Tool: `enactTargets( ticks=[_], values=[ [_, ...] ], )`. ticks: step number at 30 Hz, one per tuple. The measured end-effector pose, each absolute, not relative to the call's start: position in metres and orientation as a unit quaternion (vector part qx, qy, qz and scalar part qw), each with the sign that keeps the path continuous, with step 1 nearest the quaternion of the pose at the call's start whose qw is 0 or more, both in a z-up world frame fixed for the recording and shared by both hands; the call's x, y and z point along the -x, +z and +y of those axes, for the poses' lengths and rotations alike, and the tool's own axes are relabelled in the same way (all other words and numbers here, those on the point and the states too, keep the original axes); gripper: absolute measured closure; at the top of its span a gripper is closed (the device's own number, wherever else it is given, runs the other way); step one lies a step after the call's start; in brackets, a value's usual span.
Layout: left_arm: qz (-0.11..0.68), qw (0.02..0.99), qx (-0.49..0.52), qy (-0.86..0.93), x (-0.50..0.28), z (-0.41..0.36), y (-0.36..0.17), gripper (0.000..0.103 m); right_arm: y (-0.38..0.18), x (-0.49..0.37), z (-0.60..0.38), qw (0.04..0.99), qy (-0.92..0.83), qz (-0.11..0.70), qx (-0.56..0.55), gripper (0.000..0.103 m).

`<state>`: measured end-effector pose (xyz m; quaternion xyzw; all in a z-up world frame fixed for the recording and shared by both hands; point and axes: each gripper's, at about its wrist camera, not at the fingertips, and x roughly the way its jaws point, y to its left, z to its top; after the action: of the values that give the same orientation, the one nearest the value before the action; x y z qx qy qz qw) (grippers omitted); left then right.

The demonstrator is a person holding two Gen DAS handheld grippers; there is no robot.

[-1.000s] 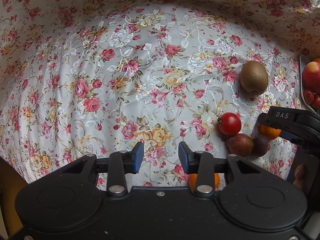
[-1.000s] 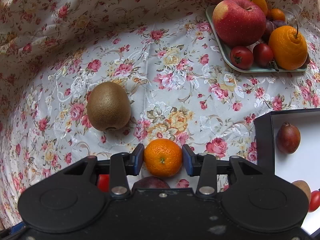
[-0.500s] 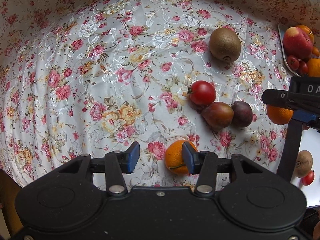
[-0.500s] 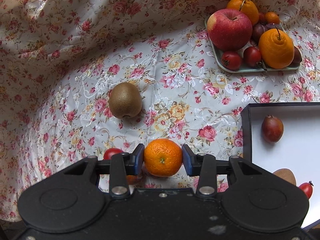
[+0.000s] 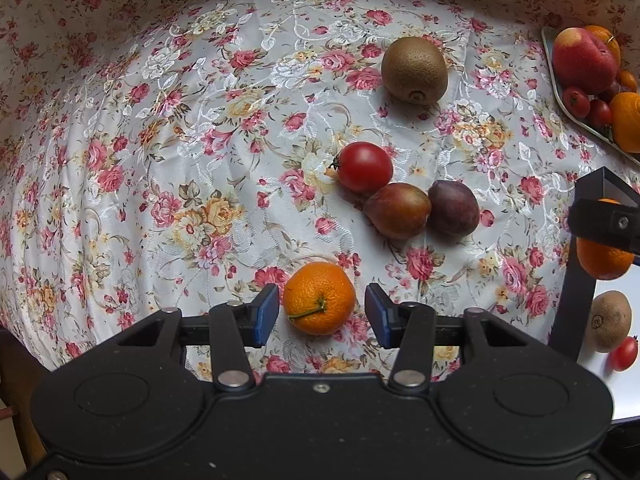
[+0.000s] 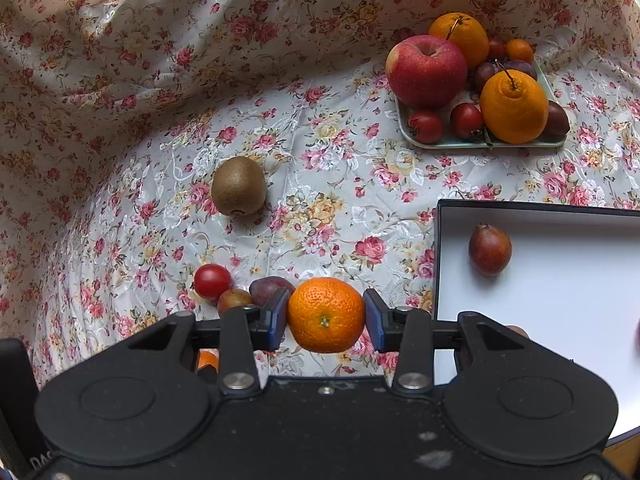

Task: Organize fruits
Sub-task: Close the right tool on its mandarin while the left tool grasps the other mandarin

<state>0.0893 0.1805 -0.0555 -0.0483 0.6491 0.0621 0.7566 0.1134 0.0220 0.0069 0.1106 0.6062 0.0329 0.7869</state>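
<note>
Since 1 second ago, the left gripper (image 5: 321,310) has shifted to bracket a mandarin (image 5: 319,298) on the floral surface (image 5: 200,160), jaws open and not yet touching. Right gripper (image 6: 326,316) jaws clamp another mandarin (image 6: 326,314) just beside the white box (image 6: 560,280), likely its destination.

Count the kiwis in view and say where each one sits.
2. One kiwi lies on the floral cloth; another kiwi sits in the white box. Others may be hidden.

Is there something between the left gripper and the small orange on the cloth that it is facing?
Nothing visible does. The left gripper is open and the small orange lies on the floral cloth between its fingers, with a gap on each side. The tomato and two plums lie beyond it.
</note>
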Motion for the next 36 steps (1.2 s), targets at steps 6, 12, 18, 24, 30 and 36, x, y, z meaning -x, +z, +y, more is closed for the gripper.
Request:
enactTargets(
  ticks=[6,12,18,24,30,36],
  values=[
    [0.649,0.755,0.036,0.088,-0.095,0.170,-0.058,0.047,0.011,-0.104,0.003,0.788,0.034,0.605,-0.107,0.061],
    [0.644,0.759,0.029,0.093,-0.097,0.176,-0.060,0.046,0.014,-0.102,-0.006,0.789,0.031,0.604,-0.111,0.061],
    [0.645,0.758,0.042,0.086,-0.097,0.187,-0.066,0.042,0.017,-0.107,-0.002,0.784,0.040,0.606,-0.129,0.061],
    [0.655,0.751,0.028,0.078,-0.094,0.183,-0.078,0.043,0.018,-0.110,0.016,0.779,0.052,0.613,-0.119,0.061],
    [0.656,0.750,0.039,0.072,-0.095,0.188,-0.081,0.043,0.007,-0.109,0.037,0.763,0.058,0.637,-0.092,0.061],
    [0.653,0.749,0.077,0.074,-0.097,0.195,-0.075,0.053,0.003,-0.104,0.050,0.756,0.074,0.645,-0.078,0.061]
  ],
)
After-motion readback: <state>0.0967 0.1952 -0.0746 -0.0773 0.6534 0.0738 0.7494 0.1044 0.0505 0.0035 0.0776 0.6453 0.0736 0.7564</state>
